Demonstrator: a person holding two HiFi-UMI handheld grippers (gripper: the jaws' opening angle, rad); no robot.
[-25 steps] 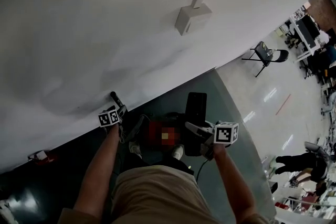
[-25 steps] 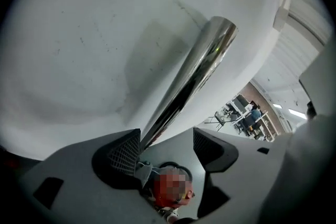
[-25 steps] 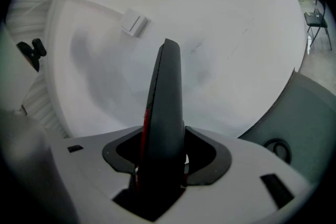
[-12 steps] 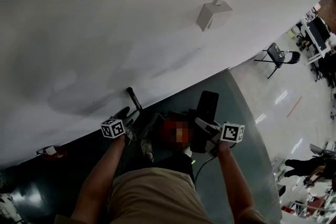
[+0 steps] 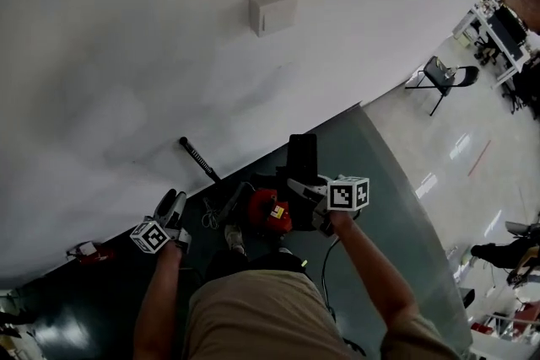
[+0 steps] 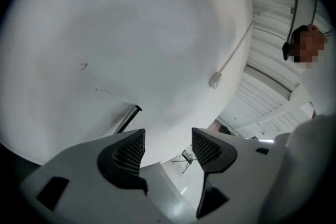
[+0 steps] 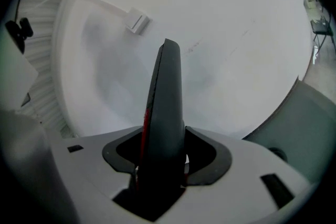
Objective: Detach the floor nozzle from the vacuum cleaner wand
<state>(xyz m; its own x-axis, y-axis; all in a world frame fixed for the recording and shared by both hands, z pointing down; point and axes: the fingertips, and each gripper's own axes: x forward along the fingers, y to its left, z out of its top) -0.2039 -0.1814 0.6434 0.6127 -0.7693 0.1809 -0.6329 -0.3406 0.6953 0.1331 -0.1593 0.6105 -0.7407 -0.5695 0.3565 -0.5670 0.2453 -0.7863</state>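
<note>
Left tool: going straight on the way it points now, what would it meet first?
Probably the wall, though depth is unclear. Nothing else stands in line, and the left tool, jaws closing, has nothing between them.

Left tool [image 6: 167,136], jaws closing on empty air, before a white wall [image 6: 131,34] with a leaning dark rod [image 6: 126,119]

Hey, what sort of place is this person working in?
Probably a large open office or lab: a long white wall with a surface-mounted box, a glossy light floor with a folding chair standing on it, and desks with equipment in the far corner.
</note>
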